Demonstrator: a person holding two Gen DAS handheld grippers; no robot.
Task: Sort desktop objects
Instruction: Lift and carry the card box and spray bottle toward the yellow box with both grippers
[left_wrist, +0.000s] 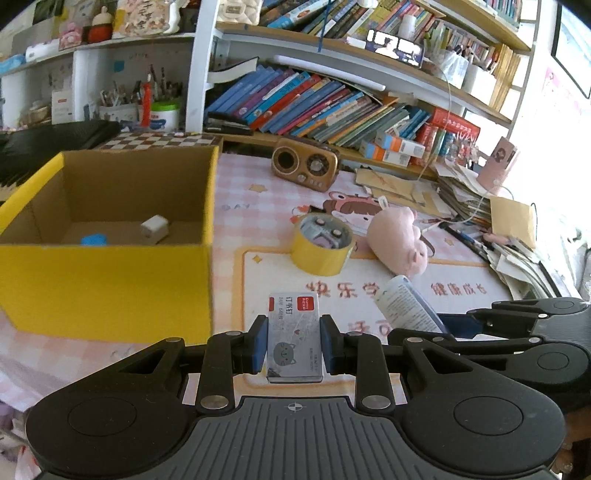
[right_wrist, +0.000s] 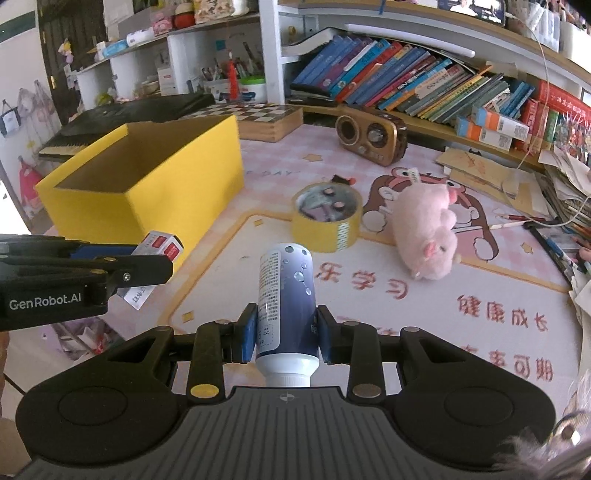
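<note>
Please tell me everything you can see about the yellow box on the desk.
The yellow box is an open cardboard carton, yellow outside and plain brown inside, with no lid. It stands upright on the pink desk mat, left of the yellow tape roll. Inside lie a small white cube and a blue object. Neither gripper touches it.

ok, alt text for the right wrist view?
The right gripper is shut on a blue-and-white plastic tube above a pink printed desk mat. Beyond it stand an open yellow cardboard box, a yellow tape roll and a pink plush pig.
</note>
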